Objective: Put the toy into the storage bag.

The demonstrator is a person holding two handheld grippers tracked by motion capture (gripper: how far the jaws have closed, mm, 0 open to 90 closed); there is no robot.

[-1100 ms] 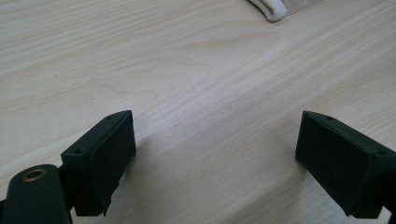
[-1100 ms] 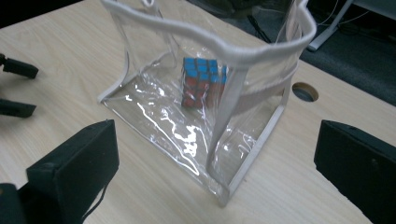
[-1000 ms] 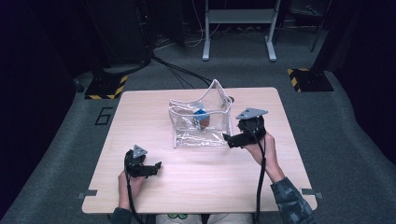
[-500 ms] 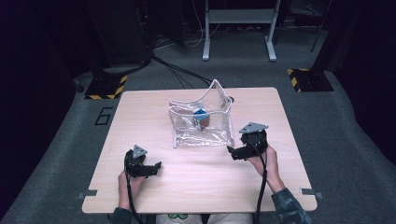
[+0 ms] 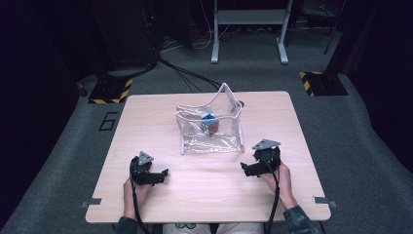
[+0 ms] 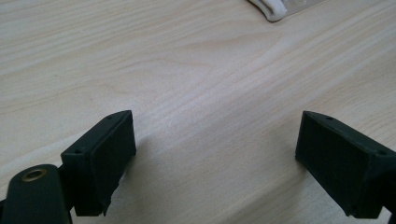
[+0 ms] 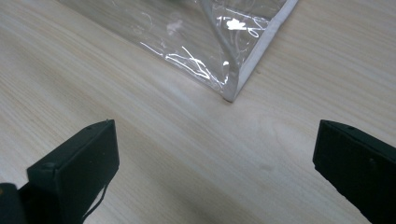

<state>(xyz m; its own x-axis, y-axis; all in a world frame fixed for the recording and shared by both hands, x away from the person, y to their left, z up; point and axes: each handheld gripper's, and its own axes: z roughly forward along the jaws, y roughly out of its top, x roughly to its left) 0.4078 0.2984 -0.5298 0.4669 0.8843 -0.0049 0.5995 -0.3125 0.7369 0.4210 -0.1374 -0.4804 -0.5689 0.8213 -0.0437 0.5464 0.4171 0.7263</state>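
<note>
We see a clear pouch (image 5: 210, 127) lying mid-table (image 5: 146, 112), nearer the far edge, with a small blue-and-brown item (image 5: 210, 123) inside; any print on it is too small to read. A "6" (image 5: 108, 121) marks the floor off the left edge. Our left gripper (image 5: 163, 174) rests near the near-left corner, jaws wide apart and empty. Our right gripper (image 5: 246, 169) sits just short of the pouch's near-right corner, jaws likewise spread, gripping nothing.

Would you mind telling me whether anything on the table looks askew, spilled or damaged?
Nothing looks spilled or broken. The clear pouch sits slightly skewed to the table edges, its top gaping open and its plastic crinkled, with a small blue and brown object inside. Both hand-held grippers, left and right, are open, apart from it.
</note>
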